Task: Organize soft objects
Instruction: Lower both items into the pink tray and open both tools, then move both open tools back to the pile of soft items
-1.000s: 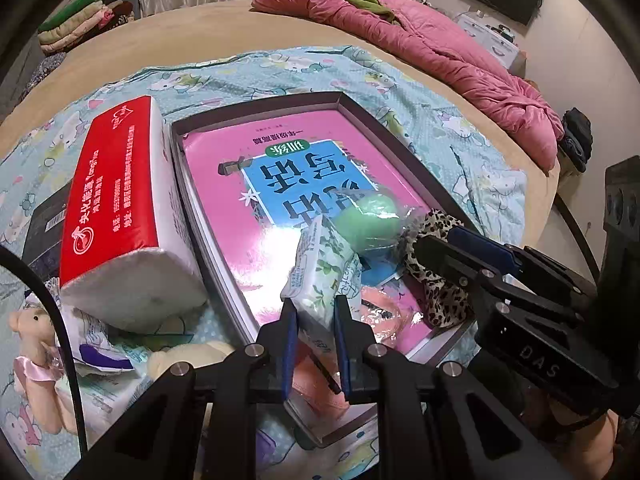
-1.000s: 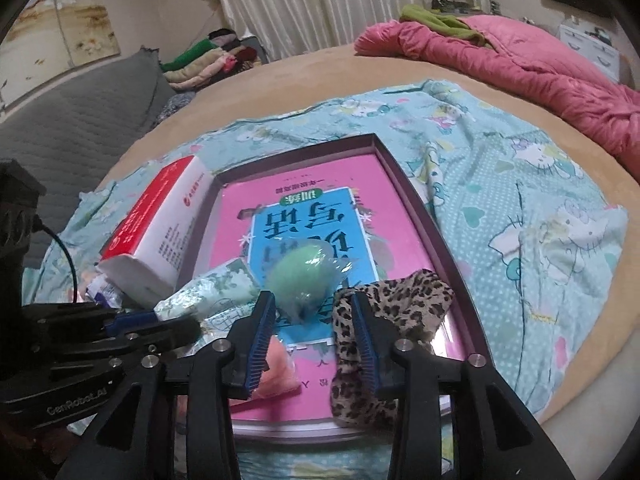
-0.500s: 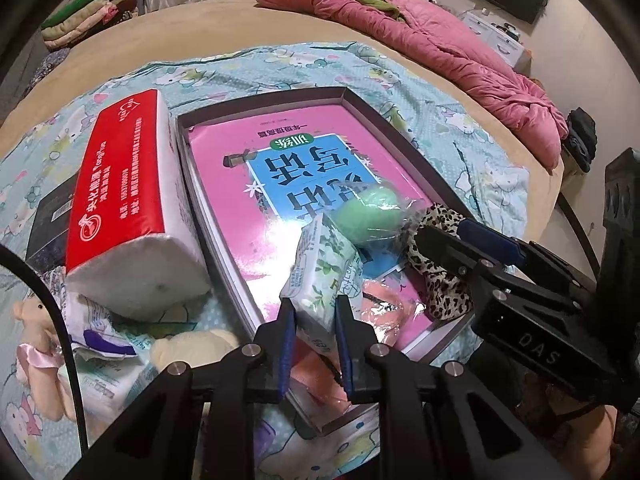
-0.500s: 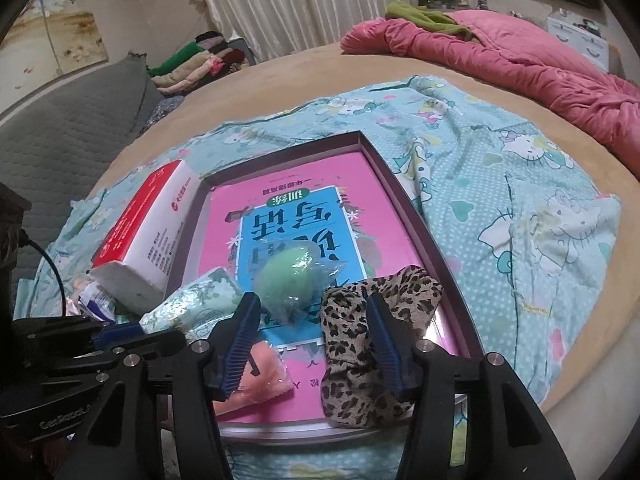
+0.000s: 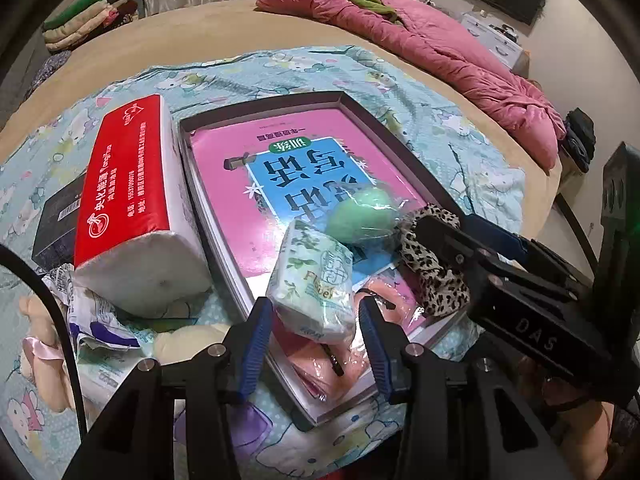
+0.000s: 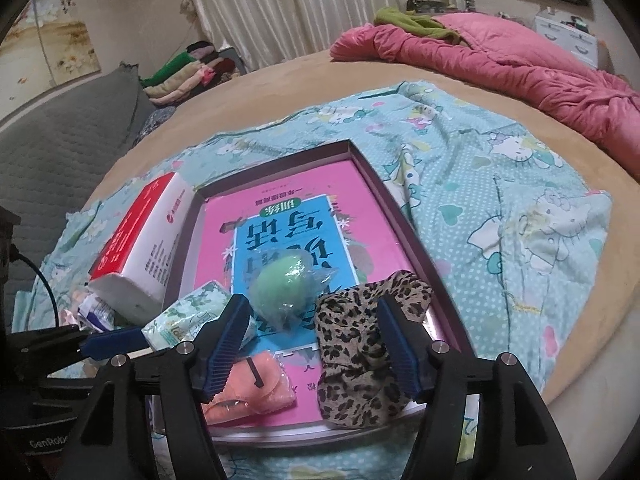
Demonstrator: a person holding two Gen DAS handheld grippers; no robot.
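Note:
A dark shallow tray (image 5: 400, 140) holds a pink book. On it lie a small floral tissue pack (image 5: 316, 280), a wrapped green ball (image 5: 364, 216), a leopard-print cloth (image 5: 432, 272) and a peach item in clear plastic (image 5: 320, 364). My left gripper (image 5: 315, 312) is opening around the tissue pack, and both pads stand off its sides. My right gripper (image 6: 312, 308) is opening too, hovering over the green ball (image 6: 284, 284) and leopard cloth (image 6: 360, 352) without touching either. The tissue pack (image 6: 188, 316) sits at the tray's near left.
A big red tissue pack (image 5: 128, 184) lies left of the tray, with a black box (image 5: 60, 216), crumpled packets (image 5: 100, 320) and a plush toy (image 5: 36, 340) beyond. A teal cartoon sheet (image 6: 500, 200) covers the round bed. Behind it are a pink quilt (image 5: 440, 48) and folded clothes (image 5: 88, 12).
The left jaws went from shut on the small tissue pack to spread apart, leaving it resting on the tray. The right jaws widened step by step over the ball and cloth.

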